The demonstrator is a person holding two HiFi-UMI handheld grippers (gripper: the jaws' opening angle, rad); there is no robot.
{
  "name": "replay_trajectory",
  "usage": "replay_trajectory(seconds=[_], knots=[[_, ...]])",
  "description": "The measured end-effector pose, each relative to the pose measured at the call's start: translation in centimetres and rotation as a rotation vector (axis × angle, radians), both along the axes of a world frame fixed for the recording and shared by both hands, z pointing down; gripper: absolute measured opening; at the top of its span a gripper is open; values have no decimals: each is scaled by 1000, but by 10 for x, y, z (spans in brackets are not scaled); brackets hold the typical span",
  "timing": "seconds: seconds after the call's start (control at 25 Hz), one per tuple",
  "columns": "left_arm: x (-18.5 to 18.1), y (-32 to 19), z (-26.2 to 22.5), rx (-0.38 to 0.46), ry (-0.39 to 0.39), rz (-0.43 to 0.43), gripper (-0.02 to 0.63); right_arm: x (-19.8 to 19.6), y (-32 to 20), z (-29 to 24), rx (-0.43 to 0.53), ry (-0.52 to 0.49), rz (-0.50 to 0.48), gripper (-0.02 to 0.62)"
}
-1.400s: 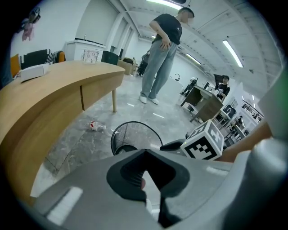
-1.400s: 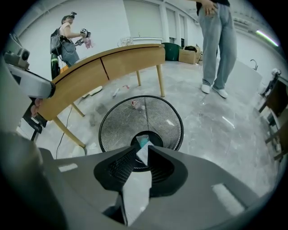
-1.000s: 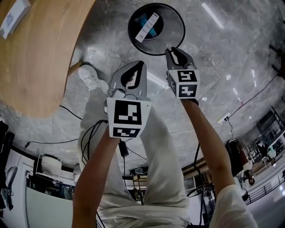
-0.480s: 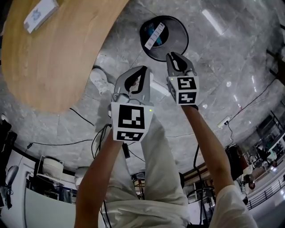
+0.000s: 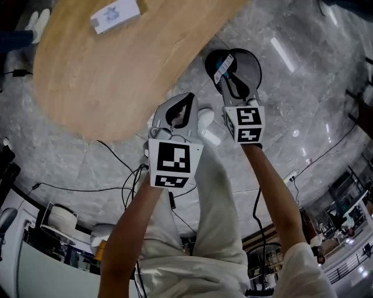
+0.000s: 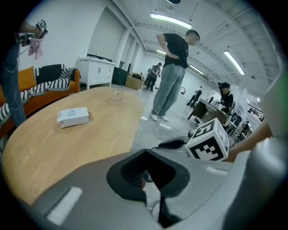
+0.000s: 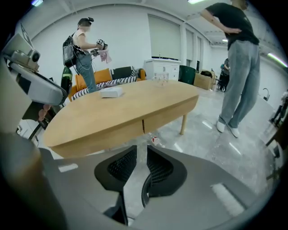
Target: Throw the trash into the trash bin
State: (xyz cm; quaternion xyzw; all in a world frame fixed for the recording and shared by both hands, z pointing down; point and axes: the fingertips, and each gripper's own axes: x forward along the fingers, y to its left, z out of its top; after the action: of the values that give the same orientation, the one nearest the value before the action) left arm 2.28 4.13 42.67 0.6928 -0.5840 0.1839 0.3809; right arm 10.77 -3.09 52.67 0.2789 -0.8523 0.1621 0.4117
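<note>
Both tools have lifted away from the trash bin (image 5: 258, 68), and the head view has swung toward the surface (image 5: 116, 75). A white packet (image 5: 223, 68) lies inside the bin, so this deposit reads as complete. The right hand-held gripper (image 5: 228, 81) has just opened slightly: narrow gap, nothing between. The left hand-held gripper (image 5: 184, 102) has its tips together, with no load discernible. A white box (image 5: 115, 14) sits on the surface and a small item (image 7: 155, 140) lies on the floor (image 7: 198, 134) beneath. A bystander (image 6: 173, 67) stands beyond it
</note>
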Motion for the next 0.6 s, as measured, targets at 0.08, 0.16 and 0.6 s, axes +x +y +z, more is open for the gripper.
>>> replay_trajectory(seconds=[0.08, 0.16, 0.6], knots=[[-20, 4, -11, 7, -6, -15, 0, -24, 1, -13, 10, -9, -30, 101], [-41, 9, -18, 11, -10, -35, 0, -50, 1, -23, 19, -18, -56, 112], [-130, 40, -28, 13, 0, -150, 0, -196, 17, -58, 100, -52, -330, 184]])
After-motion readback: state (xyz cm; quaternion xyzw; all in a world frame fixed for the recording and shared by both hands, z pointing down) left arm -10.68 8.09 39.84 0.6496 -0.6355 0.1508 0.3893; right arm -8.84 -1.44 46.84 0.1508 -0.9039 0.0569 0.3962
